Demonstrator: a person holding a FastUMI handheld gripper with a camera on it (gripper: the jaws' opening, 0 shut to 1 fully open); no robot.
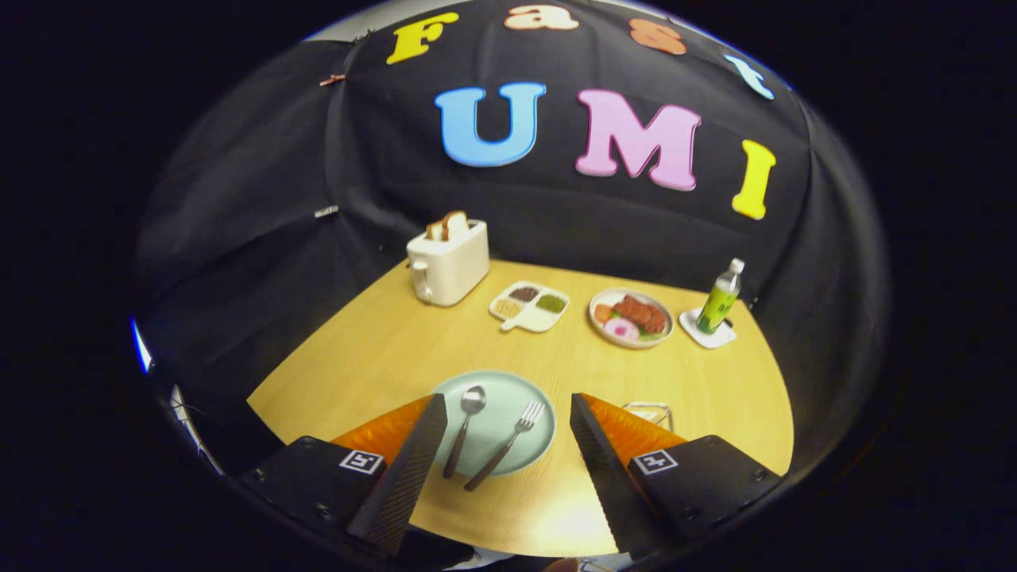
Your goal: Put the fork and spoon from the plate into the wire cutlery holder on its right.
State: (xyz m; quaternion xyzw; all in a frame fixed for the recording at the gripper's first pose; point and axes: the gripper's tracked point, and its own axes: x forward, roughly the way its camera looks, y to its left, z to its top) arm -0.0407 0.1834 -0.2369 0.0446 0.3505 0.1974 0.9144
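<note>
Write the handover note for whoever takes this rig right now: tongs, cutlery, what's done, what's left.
Tongs: open, holding nothing, above the table's near edge.
Plate: between and just ahead of the fingers, with the spoon and the fork lying side by side on it, handles toward the tongs.
Wire cutlery holder: right of the plate, partly behind one finger.
Done: nothing yet.
Left: move the fork and the spoon into the holder.
</note>
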